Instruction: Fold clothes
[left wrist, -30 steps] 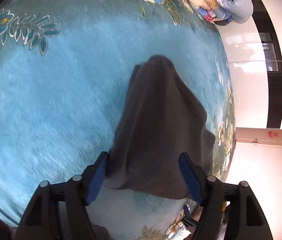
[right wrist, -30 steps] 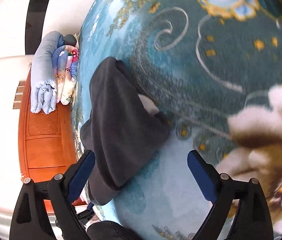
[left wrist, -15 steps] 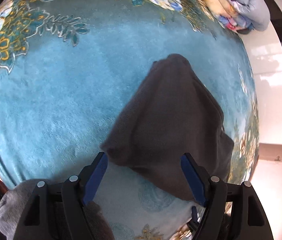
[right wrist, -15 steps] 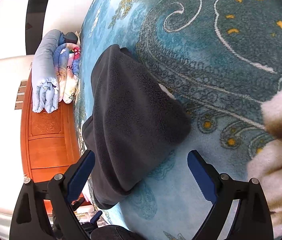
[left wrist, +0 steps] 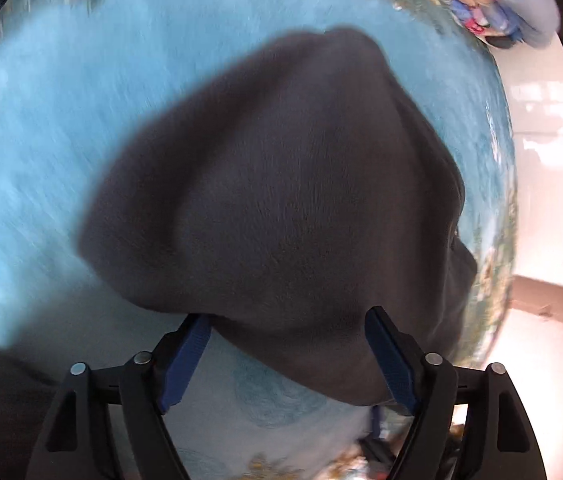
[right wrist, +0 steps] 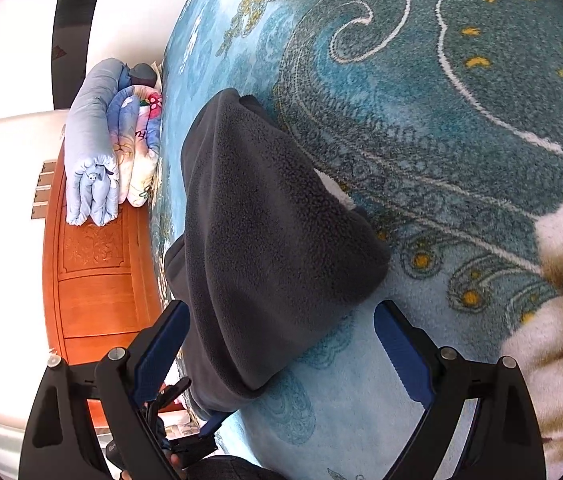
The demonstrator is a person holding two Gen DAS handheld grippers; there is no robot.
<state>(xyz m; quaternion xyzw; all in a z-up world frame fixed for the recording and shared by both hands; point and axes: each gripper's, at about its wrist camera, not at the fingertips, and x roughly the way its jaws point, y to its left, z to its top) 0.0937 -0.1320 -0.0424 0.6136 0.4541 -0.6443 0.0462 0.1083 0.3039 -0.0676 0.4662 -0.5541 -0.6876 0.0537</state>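
- We see the dark fleece garment (right wrist: 265, 248) folded on the blue patterned bed blanket (right wrist: 461, 100) — near its edge.
- Our left gripper (left wrist: 287, 354) and right gripper (right wrist: 281, 344) both gape apart, empty, just before the garment.

Left wrist view: camera behind left gripper (left wrist: 287, 354), looks forward and down along spread fingers; very near dark fleece garment (left wrist: 281, 196), which fills frame ahead of tips; picture motion-blurred. Blue floral blanket (left wrist: 33, 152) beyond, folded quilts (left wrist: 509, 4) far ahead to right.

Right wrist view: camera behind right gripper (right wrist: 281, 342), faces forward-down, near but farther off; garment (right wrist: 265, 248) ahead toward left finger, blanket (right wrist: 461, 100) ahead-right, quilts (right wrist: 97, 148) far left.

Shared: garment, blanket, quilts.
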